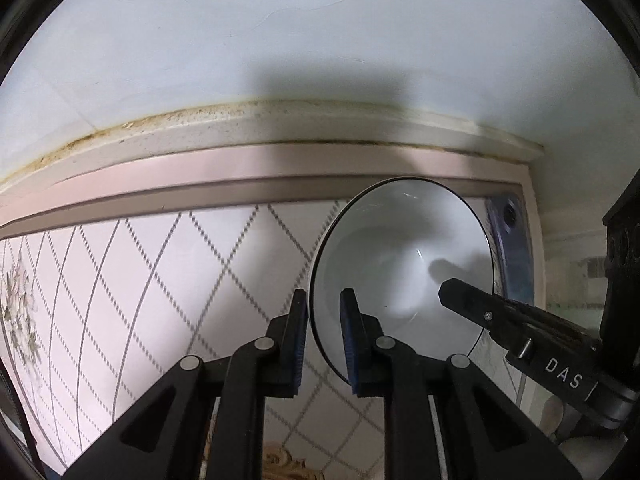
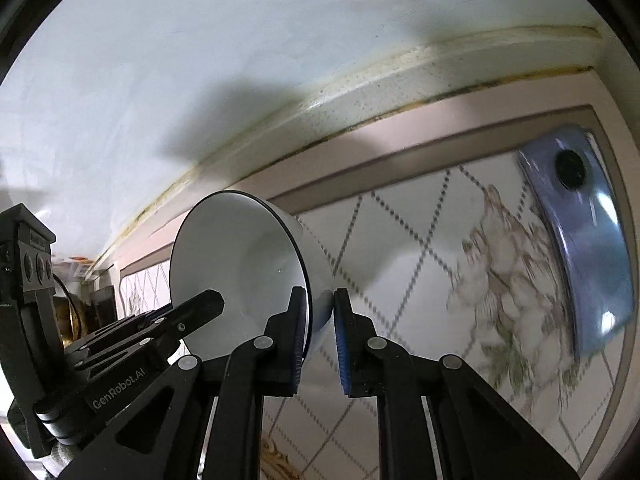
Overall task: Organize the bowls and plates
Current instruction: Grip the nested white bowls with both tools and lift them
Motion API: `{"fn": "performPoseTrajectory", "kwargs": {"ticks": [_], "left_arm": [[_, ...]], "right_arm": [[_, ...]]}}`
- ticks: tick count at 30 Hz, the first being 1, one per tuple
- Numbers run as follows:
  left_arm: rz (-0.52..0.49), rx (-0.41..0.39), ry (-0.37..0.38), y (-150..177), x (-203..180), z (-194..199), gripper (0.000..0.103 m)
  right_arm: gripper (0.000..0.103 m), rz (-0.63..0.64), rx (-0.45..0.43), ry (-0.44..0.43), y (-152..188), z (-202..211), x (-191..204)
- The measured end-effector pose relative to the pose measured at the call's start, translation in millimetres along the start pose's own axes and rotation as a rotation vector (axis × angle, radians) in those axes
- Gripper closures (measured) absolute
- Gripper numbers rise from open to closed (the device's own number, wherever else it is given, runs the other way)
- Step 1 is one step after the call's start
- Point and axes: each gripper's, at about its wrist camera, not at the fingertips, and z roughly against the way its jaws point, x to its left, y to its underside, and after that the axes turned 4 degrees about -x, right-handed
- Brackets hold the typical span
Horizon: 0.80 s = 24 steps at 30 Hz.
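A white bowl (image 1: 400, 264) with a thin dark rim is held tilted on its side above the patterned tablecloth. My left gripper (image 1: 324, 334) is shut on its left rim, one pad inside and one outside. My right gripper (image 2: 320, 336) is shut on the opposite rim of the same bowl (image 2: 236, 264). The right gripper's finger shows inside the bowl in the left wrist view (image 1: 472, 300). The left gripper's finger shows in the right wrist view (image 2: 192, 312). No plates are in view.
A pink-bordered tablecloth with a diamond and flower pattern (image 1: 160, 272) covers the table against a white wall (image 1: 280, 40). A blue phone (image 2: 580, 240) lies on the cloth at the right, and shows behind the bowl in the left wrist view (image 1: 512, 248).
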Motion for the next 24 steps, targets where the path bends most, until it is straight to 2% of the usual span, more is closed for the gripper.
{"fn": "performPoseTrajectory", "kwargs": {"ticks": [13,16,17,19,24], "left_arm": [[-0.105,-0.052,0.056,91.4,-21.6,86.7,0.089],[-0.129,-0.057,0.073,113.6,-34.3,95.6,0.089],[-0.135,-0.056,0.079,120.6,-37.0,98.8,0.089],[-0.148,-0.056,0.091,134.7,-44.1,103.4,0.089],[-0.186,-0.045,0.103,167.3,-55.2,110.1,0.089]], "right_arm": [[0.087,0.045,-0.068,0.002,102.4,97.5,12.1],[0.087,0.041,-0.086,-0.001,130.7,122.7,8.1],[0.087,0.041,-0.091,-0.001,130.8,141.9,-11.1],[0.087,0.037,-0.101,0.001,151.3,156.6,-16.5],[0.087,0.021,-0.106,0.008,196.2,173.7,-29.0]]}}
